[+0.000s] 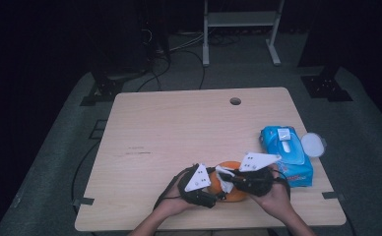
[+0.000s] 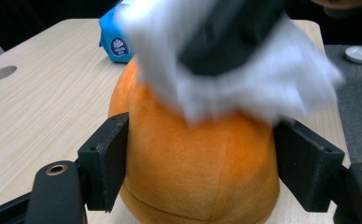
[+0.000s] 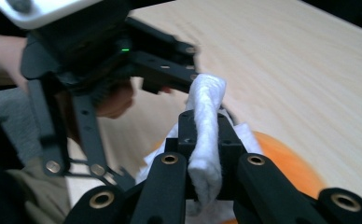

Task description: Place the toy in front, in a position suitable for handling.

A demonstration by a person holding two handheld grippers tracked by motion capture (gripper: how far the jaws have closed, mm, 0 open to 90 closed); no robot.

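Note:
An orange plush ball (image 1: 234,192) rests near the table's front edge. My left gripper (image 1: 218,191) holds it from the left. In the left gripper view its two pads (image 2: 107,161) press on either side of the orange plush ball (image 2: 198,158). My right gripper (image 1: 227,178) comes in from the right, shut on a folded white wipe (image 1: 223,173). That white wipe (image 2: 244,79) lies blurred against the top of the ball. In the right gripper view the white wipe (image 3: 206,126) is pinched upright between the jaws of my right gripper (image 3: 206,140), above the orange ball (image 3: 281,158).
A blue wipes pack (image 1: 285,155) lies to the right with a small white round dish (image 1: 313,145) beside it. The table (image 1: 179,128) has a cable hole (image 1: 235,101) at the back. A metal frame (image 1: 240,22) stands on the floor beyond.

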